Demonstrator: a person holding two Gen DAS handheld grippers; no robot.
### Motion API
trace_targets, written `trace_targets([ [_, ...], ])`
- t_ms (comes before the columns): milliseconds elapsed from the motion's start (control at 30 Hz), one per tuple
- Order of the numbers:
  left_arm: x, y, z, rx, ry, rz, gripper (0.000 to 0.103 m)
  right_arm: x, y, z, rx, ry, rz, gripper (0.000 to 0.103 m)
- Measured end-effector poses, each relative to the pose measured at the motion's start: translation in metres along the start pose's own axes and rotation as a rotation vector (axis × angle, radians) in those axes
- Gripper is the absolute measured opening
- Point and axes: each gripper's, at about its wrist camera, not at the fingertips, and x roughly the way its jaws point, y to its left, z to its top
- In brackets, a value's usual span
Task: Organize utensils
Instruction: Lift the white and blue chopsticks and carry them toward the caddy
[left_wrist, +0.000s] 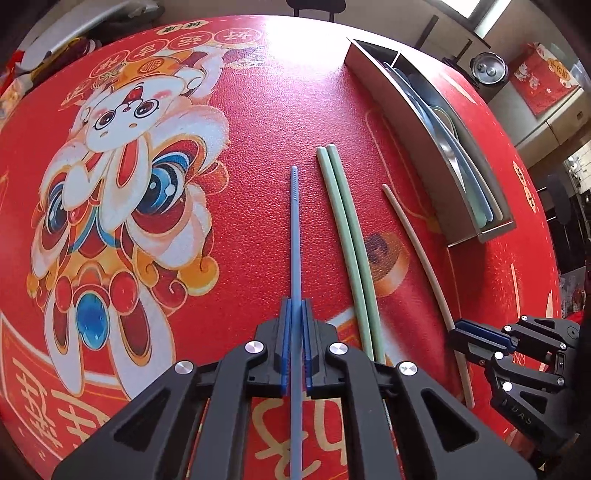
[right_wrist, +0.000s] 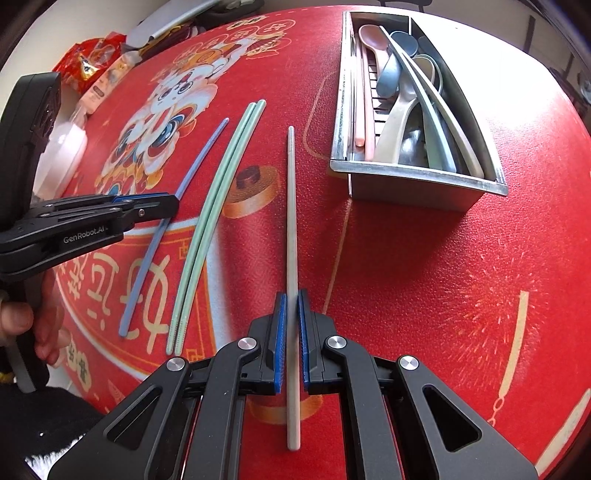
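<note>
Both hands were at the pick-up step. The left claw (left_wrist: 296, 314) was clamped on the blue chopstick (left_wrist: 294, 221), its blue pads pressed to either side of the shaft near the handle end, while the tip lay out ahead on the red table (left_wrist: 258, 147). The right claw (right_wrist: 290, 306) was clamped likewise on the beige chopstick (right_wrist: 291, 206). Whether either stick had left the table surface was hard to judge through the fisheye; both looked to lie flat, or nearly so.

Between the two held sticks lay the pair of green chopsticks (right_wrist: 218, 192), side by side and touching, gripped by neither claw. The steel utensil tray (right_wrist: 413, 175) stood near the far right of the table, well apart from the claws, and already held spoons (right_wrist: 391, 122) and several chopsticks in its compartments.

The next move probably called for lifting each stick clear, keeping it level so that it did not pivot in the pads, then carrying it over the tray rim and aligning it lengthwise with the chopsticks already there before the claw parted.
</note>
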Motion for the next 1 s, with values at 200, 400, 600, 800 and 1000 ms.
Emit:
trace_targets([
  [200, -0.001, -0.006, -0.006, 0.016, -0.012, 0.039, 0.007, 0.000, 0.000, 0.000, -0.001, 0.002, -0.002, 0.006],
  [400, -0.001, -0.010, -0.009, 0.033, -0.014, 0.043, 0.007, 0.000, 0.000, 0.001, 0.000, 0.003, -0.002, 0.006],
  [600, 0.000, -0.011, -0.009, 0.071, -0.011, 0.038, 0.007, 0.001, 0.000, 0.002, 0.001, 0.003, -0.001, 0.006],
  [800, -0.002, 0.001, -0.012, 0.051, -0.019, -0.017, 0.006, 0.002, 0.000, 0.004, 0.002, 0.002, 0.000, 0.006],
  [1000, -0.004, 0.025, -0.011, -0.053, -0.013, -0.119, 0.006, 0.004, 0.001, 0.009, -0.004, -0.003, -0.002, 0.006],
])
